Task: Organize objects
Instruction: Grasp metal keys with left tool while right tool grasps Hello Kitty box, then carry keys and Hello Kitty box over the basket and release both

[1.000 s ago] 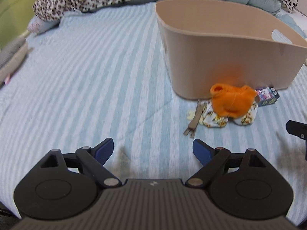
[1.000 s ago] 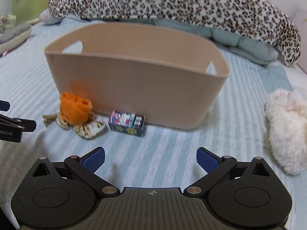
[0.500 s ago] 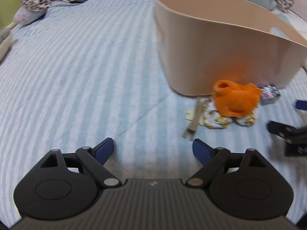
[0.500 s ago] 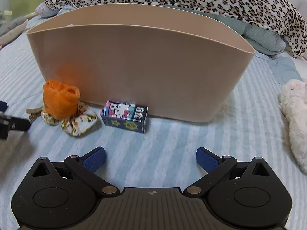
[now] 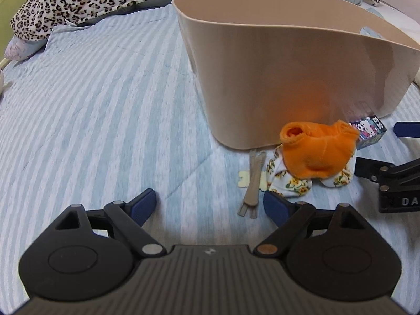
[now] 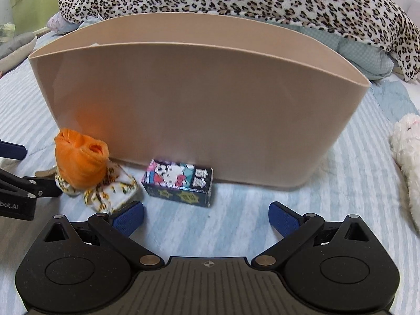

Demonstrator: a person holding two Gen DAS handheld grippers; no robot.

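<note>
The beige bin (image 6: 199,99) hides its contents. Left gripper (image 5: 210,202) and right gripper (image 6: 206,216) jaws stand wide, empty, near the orange cloth (image 5: 319,149).

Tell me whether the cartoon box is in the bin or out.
Out. The cartoon box lies on the striped bedcover, against the beige bin outer wall.

Soft, even daylight, no strong glare; an orange glow reflects on the beige basket (image 5: 275,78). Both views bend strongly at dark corners and are slightly blurred
</note>
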